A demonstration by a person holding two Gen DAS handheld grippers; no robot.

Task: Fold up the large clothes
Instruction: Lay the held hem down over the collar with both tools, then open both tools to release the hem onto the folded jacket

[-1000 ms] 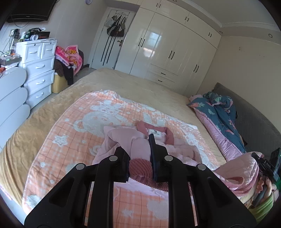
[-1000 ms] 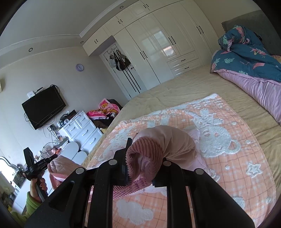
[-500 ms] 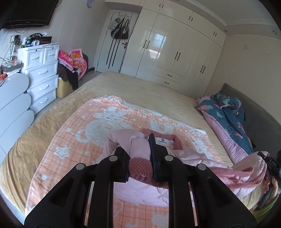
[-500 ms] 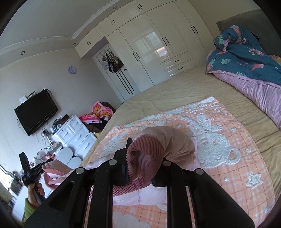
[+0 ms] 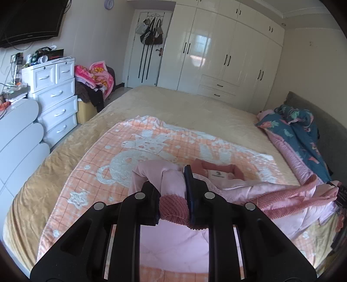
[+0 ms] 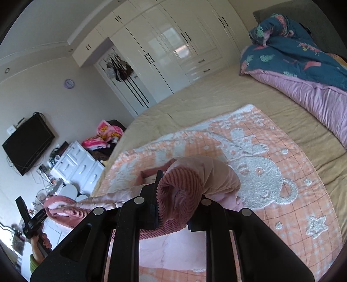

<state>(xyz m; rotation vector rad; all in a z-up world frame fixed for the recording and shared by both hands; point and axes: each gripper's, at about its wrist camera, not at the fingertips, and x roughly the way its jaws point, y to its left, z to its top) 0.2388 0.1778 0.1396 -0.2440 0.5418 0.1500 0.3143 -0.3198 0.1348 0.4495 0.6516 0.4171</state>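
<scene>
A: Since the earlier frame both grippers sit lower and farther in over the bed, and the pink jacket [image 5: 238,191] is stretched wider between them.

B: Item one, left gripper [image 5: 173,195]: clenched on a ribbed pink cuff [image 5: 173,206], sleeve bunched between the pads.

A: Item two, right gripper [image 6: 177,201]: clenched likewise on the other ribbed cuff [image 6: 180,191], sleeve draped over it.

B: Location of jacket: near part of the orange checked blanket [image 5: 104,169] with the white bear pattern, collar and label at the far side, lining up.

A: Blanket lies on the beige bed [image 5: 173,104]. Dark blue and pink quilt [image 5: 299,134] lies heaped at the right, by the headboard.

B: Far wall: white wardrobe [image 5: 227,50]. Left: white drawer chest [image 5: 54,95], television [image 5: 28,19] above.
</scene>
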